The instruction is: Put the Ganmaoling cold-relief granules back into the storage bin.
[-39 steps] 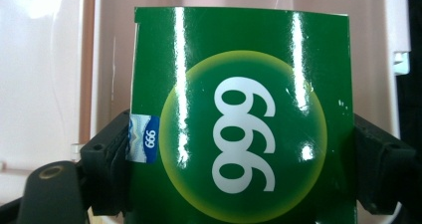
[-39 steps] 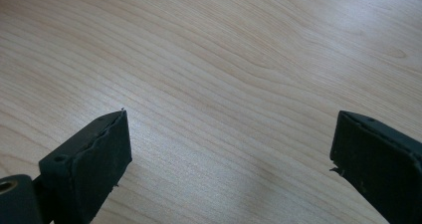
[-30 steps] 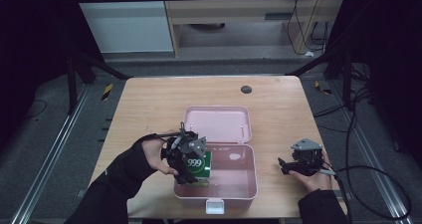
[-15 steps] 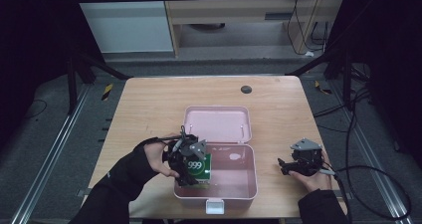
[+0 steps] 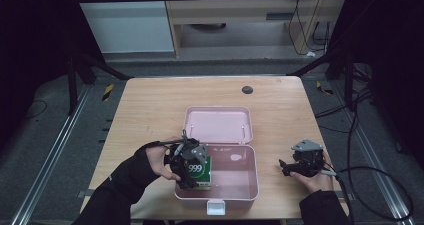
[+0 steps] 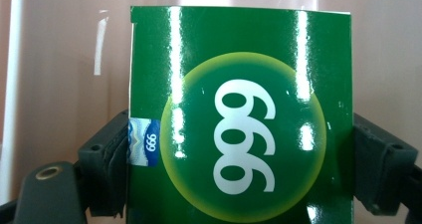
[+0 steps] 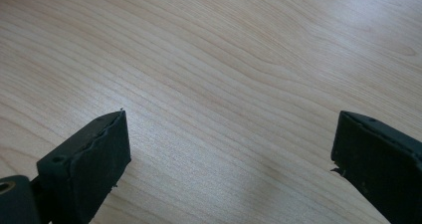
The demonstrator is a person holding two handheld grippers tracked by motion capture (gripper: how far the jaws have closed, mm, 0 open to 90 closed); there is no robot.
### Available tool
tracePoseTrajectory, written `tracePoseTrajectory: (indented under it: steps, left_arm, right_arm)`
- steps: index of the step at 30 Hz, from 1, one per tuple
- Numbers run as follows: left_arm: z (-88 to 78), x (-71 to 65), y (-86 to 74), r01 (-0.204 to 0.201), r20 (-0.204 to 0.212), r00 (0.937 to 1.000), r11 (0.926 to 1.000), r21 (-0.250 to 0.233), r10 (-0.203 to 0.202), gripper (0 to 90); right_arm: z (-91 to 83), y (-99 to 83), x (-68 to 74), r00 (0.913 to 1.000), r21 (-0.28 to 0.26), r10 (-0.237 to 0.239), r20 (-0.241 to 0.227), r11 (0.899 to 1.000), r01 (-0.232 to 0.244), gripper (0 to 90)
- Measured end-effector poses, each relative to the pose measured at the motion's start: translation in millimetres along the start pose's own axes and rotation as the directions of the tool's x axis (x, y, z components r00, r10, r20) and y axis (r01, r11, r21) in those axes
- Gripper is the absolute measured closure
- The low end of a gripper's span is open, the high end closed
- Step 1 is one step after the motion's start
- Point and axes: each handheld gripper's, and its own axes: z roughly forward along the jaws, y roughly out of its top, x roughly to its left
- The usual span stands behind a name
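- Putting the green box point(image 6: 239, 114) into the pink case point(image 5: 246, 179) looks like the job in hand, and it is nearly done.
- On the left, the left gripper point(image 5: 190, 163) has the green box between its pads. The pads point(image 6: 107, 159) touch both sides of it.
- Its jaws have just been opening a little, with the box between them (so I think the let-go is starting).
- The box stands upright at the left end of the pink case, with its big white "999" facing up at the high camera.
- The lid point(image 5: 218, 125) lies open flat on the far side of the case.
- Next, I think the left gripper must open wider and lift straight out, slowly, so the box does not tip or come along with it.
- On the right, the right gripper point(image 5: 286, 168) rests low over the bare table point(image 5: 150, 110), well apart from the case. Its jaws are wide apart and hold nothing.
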Motion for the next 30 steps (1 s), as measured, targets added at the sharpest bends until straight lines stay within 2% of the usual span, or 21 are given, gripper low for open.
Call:
tracePoseTrajectory:
  steps: [4,6,8,11,13,14,15,16,17,18,19,20,21,22,24,25,26,27,29,30]
  left_arm:
    - [-0.4,0.0,-1.0,0.011,-0.007,0.9999,0.9999,-0.008,-0.011,12.7]
    - [-4.6,0.4,-0.9,0.013,0.000,0.9999,0.9995,-0.028,-0.013,11.3]
    - [-10.1,-2.1,-1.0,0.047,-0.001,0.9989,0.9945,-0.094,-0.047,12.6]
    - [-17.6,-4.0,-0.6,0.055,-0.018,0.9982,0.9905,-0.126,-0.058,13.4]
    - [-22.4,-7.1,-0.8,0.084,-0.027,0.9955,0.9786,-0.188,-0.091,15.0]
    - [-24.0,-11.4,-0.7,0.133,-0.020,0.9896,0.9576,-0.256,-0.143,15.6]
    - [-23.8,-15.1,-0.2,0.182,-0.004,0.9811,0.9309,-0.317,-0.193,16.5]
    - [-20.6,-24.4,3.1,0.306,0.047,0.9461,0.8384,-0.451,-0.320,17.4]
    - [-21.4,-28.3,5.2,0.350,0.059,0.9265,0.7929,-0.499,-0.372,18.6]
    - [-25.0,-29.1,4.7,0.353,0.057,0.9232,0.7794,-0.518,-0.380,19.8]
    - [-29.9,-28.5,2.9,0.340,0.047,0.9275,0.7846,-0.518,-0.371,21.1]
    - [-33.4,-28.1,1.6,0.333,0.042,0.9292,0.7844,-0.523,-0.367,22.0]
    - [-38.3,-28.8,0.2,0.340,0.041,0.9240,0.7685,-0.542,-0.380,23.1]
    - [-41.3,-29.7,-0.9,0.350,0.044,0.9168,0.7463,-0.566,-0.397,24.2]
    - [-48.5,-28.6,-5.4,0.344,0.025,0.9131,0.7374,-0.581,-0.407,26.4]
    - [-52.0,-29.0,-8.5,0.361,0.029,0.9014,0.7130,-0.601,-0.432,26.8]
    - [-53.1,-30.6,-9.9,0.388,0.044,0.8815,0.6680,-0.635,-0.470,27.0]
    - [-53.5,-32.6,-10.6,0.422,0.066,0.8519,0.6059,-0.675,-0.519,27.4]
    - [-57.9,-32.8,-16.5,0.442,0.078,0.8219,0.5447,-0.713,-0.564,28.4]
    - [-61.3,-31.5,-21.8,0.438,0.073,0.8203,0.5407,-0.718,-0.567,29.1]
  right_arm:
    - [0.0,0.0,0.0,1.0000,-0.001,-0.002,-0.002,1.000,0.002,2.4]
    - [0.1,0.0,0.2,1.0000,-0.001,0.000,-0.002,1.000,0.000,2.4]
    - [0.1,0.0,0.4,1.0000,0.000,-0.001,-0.003,1.000,0.001,2.4]
    - [0.2,0.1,0.6,1.0000,0.002,-0.002,-0.002,1.000,0.002,2.4]
    - [0.2,0.0,0.4,1.0000,-0.001,-0.004,-0.003,1.000,0.004,2.4]
    - [0.1,0.0,0.6,1.0000,0.000,0.001,-0.004,1.000,-0.001,2.4]
    - [0.0,0.0,0.2,1.0000,-0.002,-0.002,-0.003,1.000,0.002,2.4]
    - [0.0,0.0,0.2,1.0000,-0.005,-0.001,-0.004,1.000,0.001,2.4]
    - [-0.3,0.2,0.3,1.0000,-0.005,0.003,-0.003,1.000,-0.003,2.5]
    - [-0.2,0.1,0.3,1.0000,-0.007,0.006,-0.003,1.000,-0.006,2.5]
    - [-0.4,0.1,0.3,1.0000,-0.006,0.006,-0.004,1.000,-0.006,2.6]
    - [-0.5,0.1,0.2,1.0000,-0.006,0.007,-0.004,1.000,-0.007,2.6]
    - [-0.5,0.1,0.1,1.0000,-0.006,0.007,-0.004,1.000,-0.007,2.7]
    - [-0.9,0.1,0.0,0.9999,-0.006,0.010,-0.005,1.000,-0.010,2.9]
    - [-1.4,0.2,-0.3,0.9999,-0.004,0.012,-0.005,1.000,-0.012,3.1]
    - [-1.5,0.2,-0.5,0.9999,-0.004,0.011,-0.004,1.000,-0.011,3.3]
    - [-1.7,0.1,-0.7,0.9999,-0.006,0.010,-0.005,1.000,-0.010,3.5]
    - [-1.7,0.1,-0.8,0.9999,-0.006,0.011,-0.003,1.000,-0.011,3.7]
    - [-1.8,0.0,-0.7,0.9999,-0.010,0.014,-0.003,1.000,-0.014,4.2]
    - [-2.0,0.0,-0.6,0.9999,-0.006,0.015,-0.005,1.000,-0.015,4.5]
